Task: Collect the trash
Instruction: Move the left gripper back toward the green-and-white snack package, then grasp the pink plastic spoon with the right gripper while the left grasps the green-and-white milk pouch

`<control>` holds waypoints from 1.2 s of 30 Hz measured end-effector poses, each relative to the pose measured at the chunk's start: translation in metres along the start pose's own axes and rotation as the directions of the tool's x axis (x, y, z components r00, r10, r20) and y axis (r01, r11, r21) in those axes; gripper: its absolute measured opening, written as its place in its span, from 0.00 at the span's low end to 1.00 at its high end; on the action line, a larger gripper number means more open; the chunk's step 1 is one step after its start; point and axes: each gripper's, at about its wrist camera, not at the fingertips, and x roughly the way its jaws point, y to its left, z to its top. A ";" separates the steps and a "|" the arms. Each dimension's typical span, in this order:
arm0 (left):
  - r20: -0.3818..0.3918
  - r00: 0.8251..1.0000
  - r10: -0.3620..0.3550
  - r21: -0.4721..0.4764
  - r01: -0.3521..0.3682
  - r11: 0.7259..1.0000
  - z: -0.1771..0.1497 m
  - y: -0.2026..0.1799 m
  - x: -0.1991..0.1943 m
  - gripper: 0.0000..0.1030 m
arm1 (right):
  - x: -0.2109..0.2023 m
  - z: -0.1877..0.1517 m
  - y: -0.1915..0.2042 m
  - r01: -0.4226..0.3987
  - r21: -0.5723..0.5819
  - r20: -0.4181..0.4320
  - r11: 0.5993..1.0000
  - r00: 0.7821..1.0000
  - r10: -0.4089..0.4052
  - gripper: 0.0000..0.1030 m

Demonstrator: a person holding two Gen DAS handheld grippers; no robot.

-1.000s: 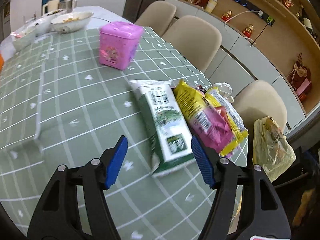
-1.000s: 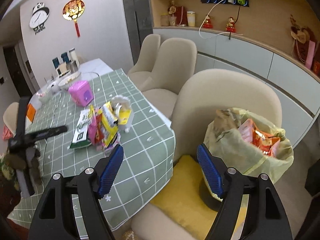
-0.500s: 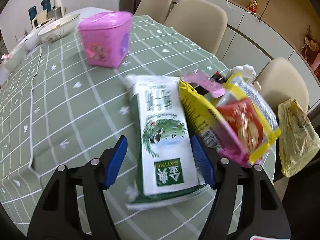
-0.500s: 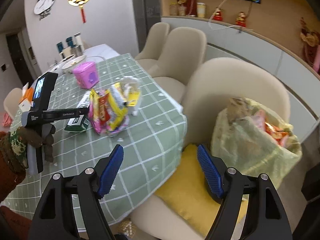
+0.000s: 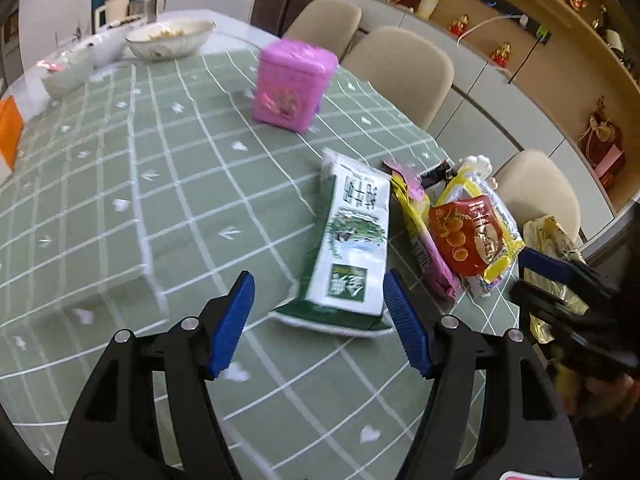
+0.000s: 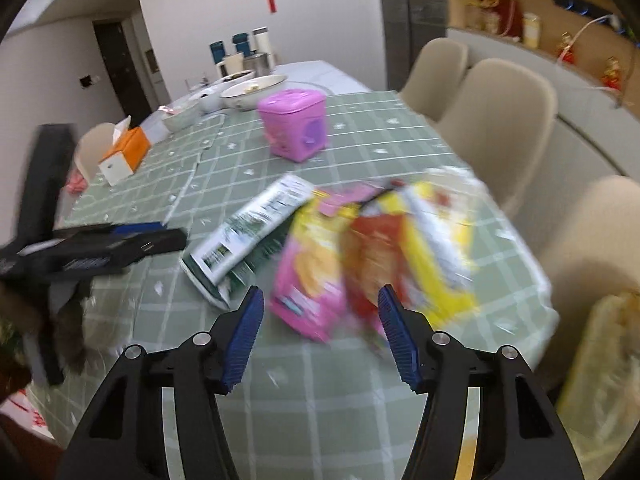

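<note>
both tools, left tool [image 5: 318,322] and right tool [image 6: 320,330], gape wide, empty.

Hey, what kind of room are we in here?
Most likely a home dining room: a table with a green checked cloth, beige chairs pulled up along it, serving bowls at the far end, and display shelves along the wall.

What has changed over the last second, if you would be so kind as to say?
The right gripper swung away from the yellow trash bag by the chair toward the snack wrappers on the table. The left gripper closed in on the green and white packet, then eased back slightly. Both remain open and empty; the packets and the pink box have not moved.
</note>
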 end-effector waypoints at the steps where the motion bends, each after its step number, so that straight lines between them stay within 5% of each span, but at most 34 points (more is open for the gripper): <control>1: 0.006 1.000 0.003 -0.001 -0.003 1.000 -0.001 0.005 -0.007 0.61 | 0.011 0.005 0.003 -0.002 0.003 -0.001 1.000 1.000 0.002 0.54; 4: 0.017 1.000 0.004 -0.007 -0.004 1.000 -0.005 0.020 -0.024 0.61 | 0.031 0.030 0.011 -0.007 0.028 0.041 1.000 0.999 0.005 0.54; 8: 0.025 1.000 -0.003 -0.036 0.004 0.999 -0.008 0.040 -0.032 0.61 | 0.053 0.062 0.013 0.097 0.043 0.074 0.994 0.992 -0.099 0.49; 10: 0.022 1.000 -0.010 -0.058 0.011 0.998 -0.010 0.049 -0.032 0.62 | 0.071 0.071 0.010 0.141 0.048 0.048 0.989 0.988 -0.143 0.39; 15: 0.020 1.000 -0.023 -0.097 0.025 0.995 -0.016 0.063 -0.034 0.62 | 0.111 0.078 -0.001 0.192 0.073 -0.038 0.979 0.981 -0.189 0.38; 17: 0.019 1.000 -0.025 -0.100 0.026 0.995 -0.018 0.066 -0.035 0.62 | 0.117 0.076 -0.004 0.200 0.082 -0.059 0.976 0.979 -0.196 0.30; 18: 0.017 1.000 -0.025 -0.099 0.027 0.995 -0.018 0.068 -0.035 0.62 | 0.117 0.077 -0.003 0.191 0.081 -0.071 0.978 0.980 -0.186 0.16; 29: 0.018 0.997 -0.070 -0.055 0.071 0.996 -0.010 0.058 -0.030 0.61 | 0.031 0.061 0.018 0.126 0.067 0.037 0.990 0.991 -0.128 0.10; 36: -0.003 0.994 -0.105 -0.036 0.105 0.994 -0.016 0.034 -0.025 0.61 | -0.003 0.001 0.020 0.069 0.112 -0.007 0.991 0.998 -0.069 0.10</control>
